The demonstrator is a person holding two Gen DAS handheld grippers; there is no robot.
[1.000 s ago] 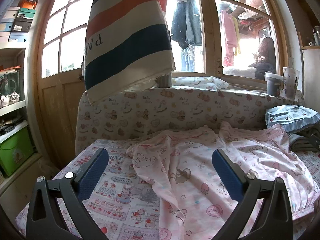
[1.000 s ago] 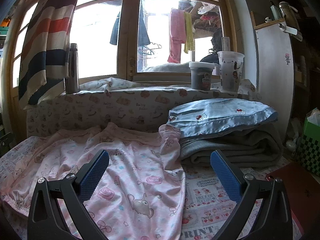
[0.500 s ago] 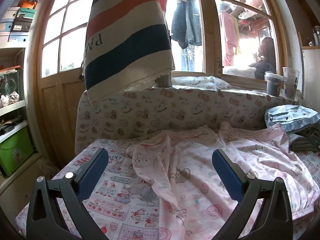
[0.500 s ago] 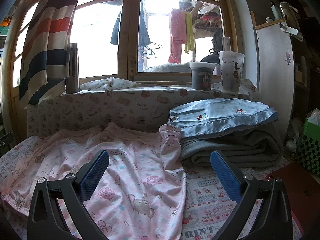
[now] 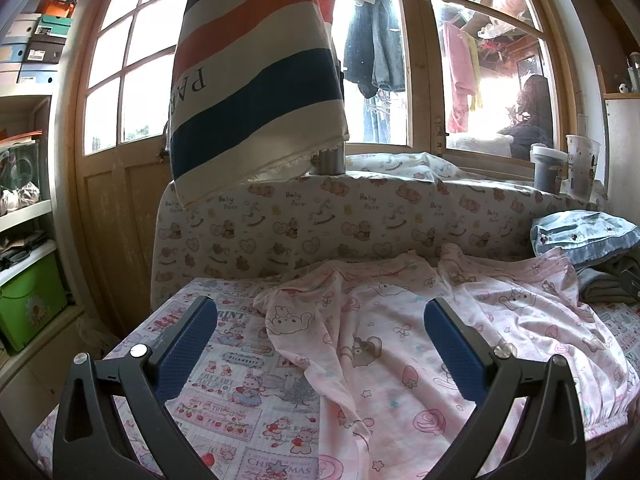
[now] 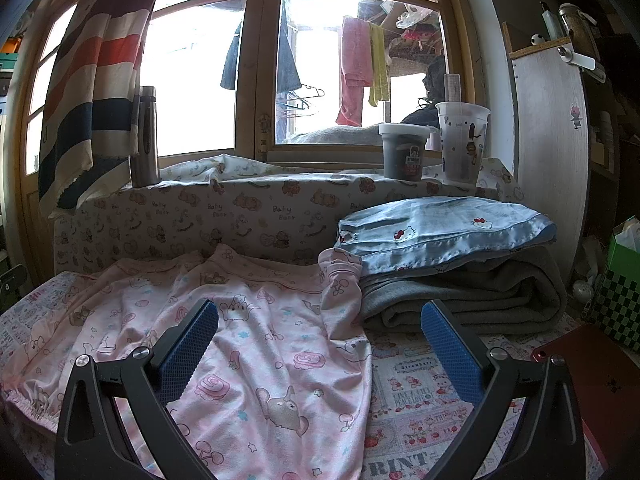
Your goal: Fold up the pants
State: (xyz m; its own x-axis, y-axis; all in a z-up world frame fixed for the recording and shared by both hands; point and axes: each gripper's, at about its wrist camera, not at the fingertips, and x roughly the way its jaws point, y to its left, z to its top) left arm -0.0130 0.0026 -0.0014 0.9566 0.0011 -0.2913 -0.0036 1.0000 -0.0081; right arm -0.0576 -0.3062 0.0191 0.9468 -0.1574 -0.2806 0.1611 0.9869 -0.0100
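a: where are the pants (image 5: 400, 344)?
b: spread rumpled on the bed (image 5: 224, 376), long axis running left-right, below and ahead of both tools.
a: jaws?
b: left gripper (image 5: 320, 340) and right gripper (image 6: 320, 340) both spread wide, holding nothing. each looks about equally near its own end.

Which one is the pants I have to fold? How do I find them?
Look at the bed under the big wooden window. The pants lie spread flat across its middle, left of the blue pillow and grey blanket. They are the only pale pink thing, printed with little cartoon animals and strawberries.
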